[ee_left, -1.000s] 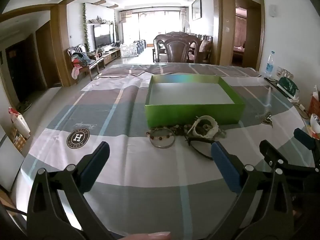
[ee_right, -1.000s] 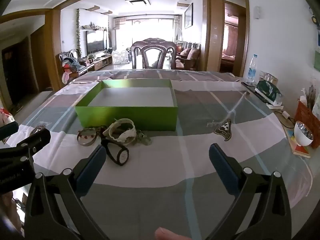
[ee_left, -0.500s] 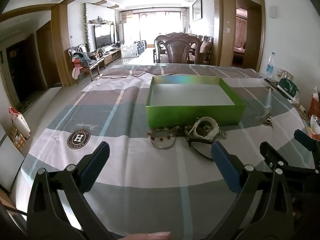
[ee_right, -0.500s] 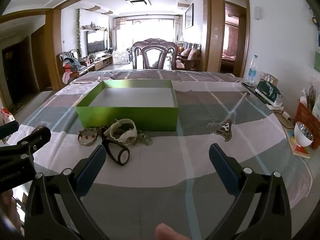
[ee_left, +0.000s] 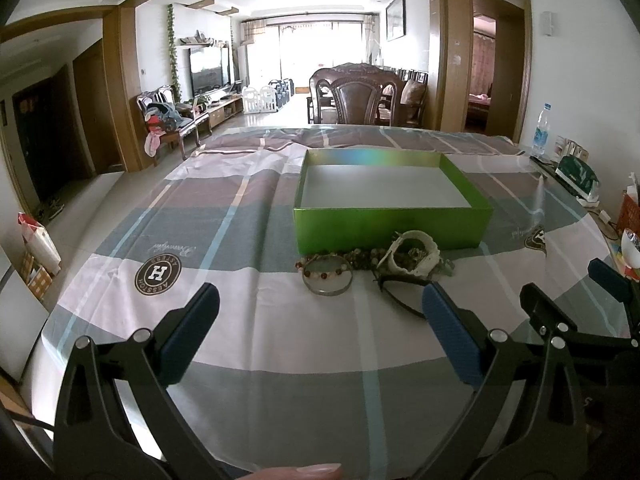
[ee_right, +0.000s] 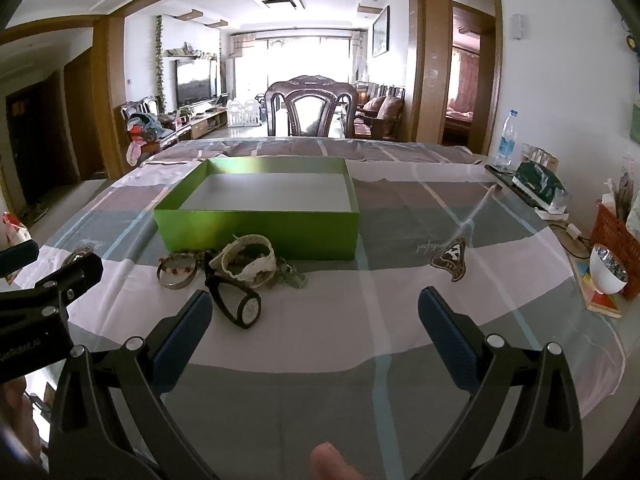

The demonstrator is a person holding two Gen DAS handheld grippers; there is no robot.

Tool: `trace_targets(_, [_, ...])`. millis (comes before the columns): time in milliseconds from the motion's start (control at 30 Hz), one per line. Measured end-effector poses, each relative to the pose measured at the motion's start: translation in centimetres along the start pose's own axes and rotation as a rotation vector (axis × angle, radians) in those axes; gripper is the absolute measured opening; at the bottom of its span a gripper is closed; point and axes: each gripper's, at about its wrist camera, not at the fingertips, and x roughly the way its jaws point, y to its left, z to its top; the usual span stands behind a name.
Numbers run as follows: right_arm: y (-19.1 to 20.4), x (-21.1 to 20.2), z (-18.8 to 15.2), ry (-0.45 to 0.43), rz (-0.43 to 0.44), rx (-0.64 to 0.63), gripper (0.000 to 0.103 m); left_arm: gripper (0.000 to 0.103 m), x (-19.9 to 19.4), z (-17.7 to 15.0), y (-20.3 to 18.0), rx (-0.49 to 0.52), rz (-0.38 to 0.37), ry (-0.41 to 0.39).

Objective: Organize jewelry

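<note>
A green open box (ee_left: 392, 226) with a bare white floor stands on the checked tablecloth; it also shows in the right wrist view (ee_right: 256, 228). Jewelry lies along its near wall: a silver bangle (ee_left: 328, 278) with a bead bracelet, a white watch (ee_left: 414, 258), a black watch (ee_right: 240, 304) and a bead string. My left gripper (ee_left: 320, 332) is open and empty, short of the pile. My right gripper (ee_right: 316, 332) is open and empty, to the right of the pile. The right gripper's fingers (ee_left: 544, 312) show at the right of the left wrist view.
At the table's right edge are a water bottle (ee_right: 506, 140), a green packet (ee_right: 538, 186), an orange basket (ee_right: 618, 240) and a white bowl (ee_right: 608, 274). A dark wooden chair (ee_right: 312, 108) stands behind the far edge.
Both grippers have moved slightly forward toward the jewelry pile. Both stay open and the jewelry has not moved.
</note>
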Motion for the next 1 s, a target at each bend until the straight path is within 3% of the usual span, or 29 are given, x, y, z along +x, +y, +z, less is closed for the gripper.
trace_targets(433, [-0.8,0.0,-0.3,-0.007,-0.028,0.013,0.1,0.1,0.0,1.0,0.9,0.0,-0.002,0.007])
trace_targets(533, [-0.8,-0.1,-0.4,-0.013,-0.028,0.01,0.1,0.1,0.7,-1.9,-0.1,-0.004,0.002,0.008])
trace_targets(1000, [-0.3,-1.0,-0.4,-0.047,-0.011,0.006,0.098,0.1,1.2,-2.5,0.2,-0.003,0.002,0.017])
